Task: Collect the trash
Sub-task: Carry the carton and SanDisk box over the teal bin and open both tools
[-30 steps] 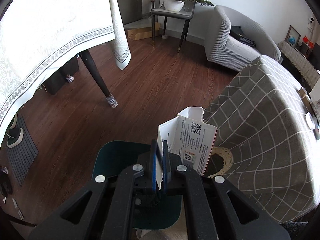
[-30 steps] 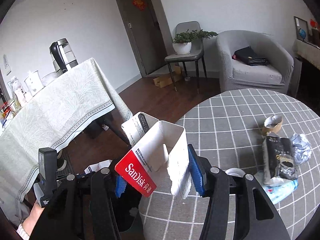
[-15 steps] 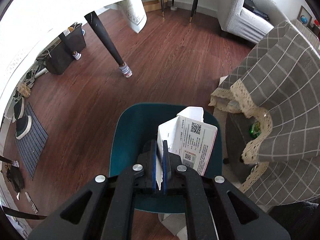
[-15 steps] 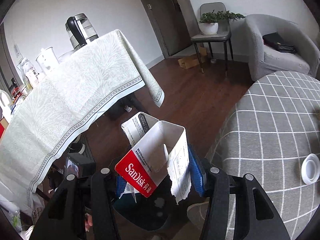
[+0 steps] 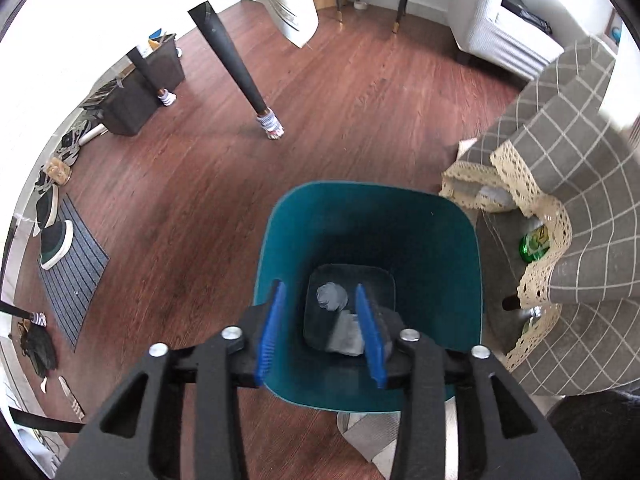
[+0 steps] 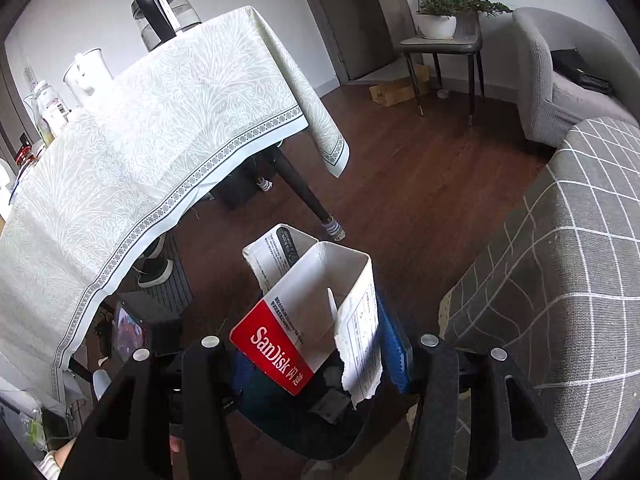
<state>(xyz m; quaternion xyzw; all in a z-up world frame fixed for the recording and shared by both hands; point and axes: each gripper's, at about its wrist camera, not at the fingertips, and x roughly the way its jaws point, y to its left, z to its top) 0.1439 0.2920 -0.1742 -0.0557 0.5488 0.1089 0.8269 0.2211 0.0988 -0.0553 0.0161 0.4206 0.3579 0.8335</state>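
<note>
Drop-off step of the trash collection. Left gripper [image 5: 322, 330] hung over the teal bin [image 5: 460, 216] at lower centre of the left wrist view, pointing steeply down into it. Its jaws had just been opening and stood apart with nothing between the blue pads [image 5: 272, 328]. On the bin's dark floor lay a grey crumpled wad [image 5: 331, 297] and a pale flat piece [image 5: 347, 335], likely the carton scrap this gripper let go, though it was too dim to tell for sure.

Right gripper [image 6: 316, 354] was clamped on the SanDisk carton [image 6: 304, 316], lower centre of the right wrist view: a torn, open-ended white cardboard sleeve with a red printed panel, a ragged paper edge hanging on its right side and a bent flap sticking up behind. It looked thin, light and easily crushed.

Under the carton the bin's dark interior [image 6: 288, 412] showed only in part, so the right gripper seemed near the rim but not clearly centred over the opening. Next move by my reading: bring the carton squarely above the mouth, then part the jaws. The wide sleeve could catch on the rim or on the left gripper.

Bin was smooth hard plastic with rounded-square walls. Floor [image 5: 360, 100] was reddish wood planks. At right was the grey checked tablecloth [image 5: 580, 152] with a cream lace hem.
</note>
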